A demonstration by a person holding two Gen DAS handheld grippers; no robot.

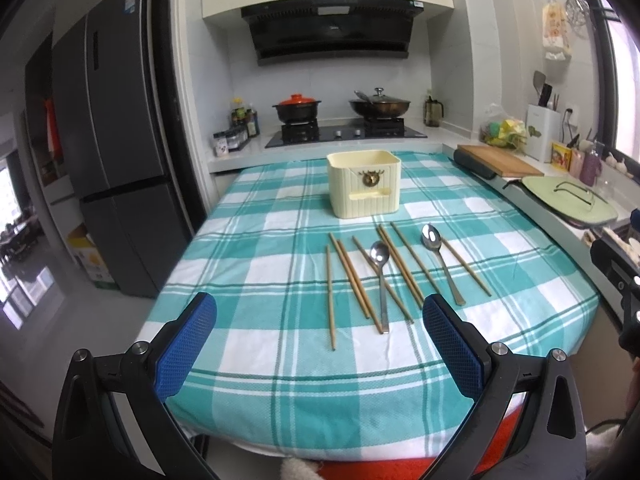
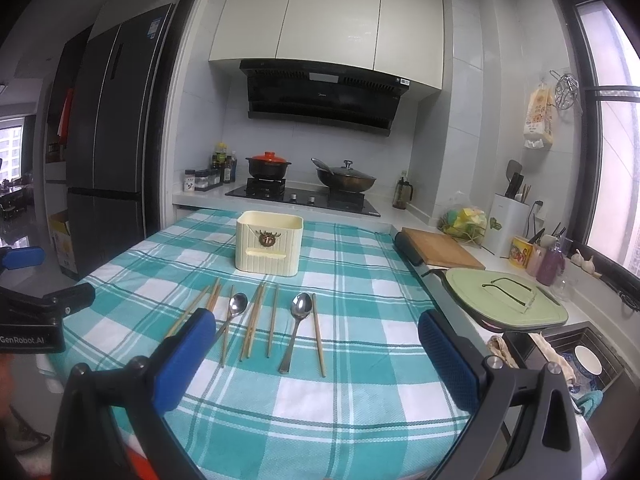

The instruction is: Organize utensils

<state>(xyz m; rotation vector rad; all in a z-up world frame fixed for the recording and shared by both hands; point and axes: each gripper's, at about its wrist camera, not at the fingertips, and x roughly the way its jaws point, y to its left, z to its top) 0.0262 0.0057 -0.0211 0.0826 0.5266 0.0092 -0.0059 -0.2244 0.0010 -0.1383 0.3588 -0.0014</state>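
Note:
Several wooden chopsticks [image 1: 354,278] and two metal spoons, a left spoon [image 1: 381,276] and a right spoon [image 1: 440,262], lie side by side on the teal checked tablecloth [image 1: 260,248]. A cream utensil holder [image 1: 364,182] stands behind them. My left gripper [image 1: 320,312] is open and empty, above the table's near edge, short of the utensils. In the right wrist view the chopsticks [image 2: 256,320], spoons [image 2: 298,326] and holder [image 2: 269,242] show too. My right gripper [image 2: 316,330] is open and empty, hovering before them.
A stove with a red-lidded pot [image 1: 297,108] and a wok [image 1: 380,106] stands behind the table. On the right counter are a wooden cutting board [image 2: 440,252], a green lid [image 2: 506,298] and a sink [image 2: 576,356]. A fridge [image 1: 108,140] stands left.

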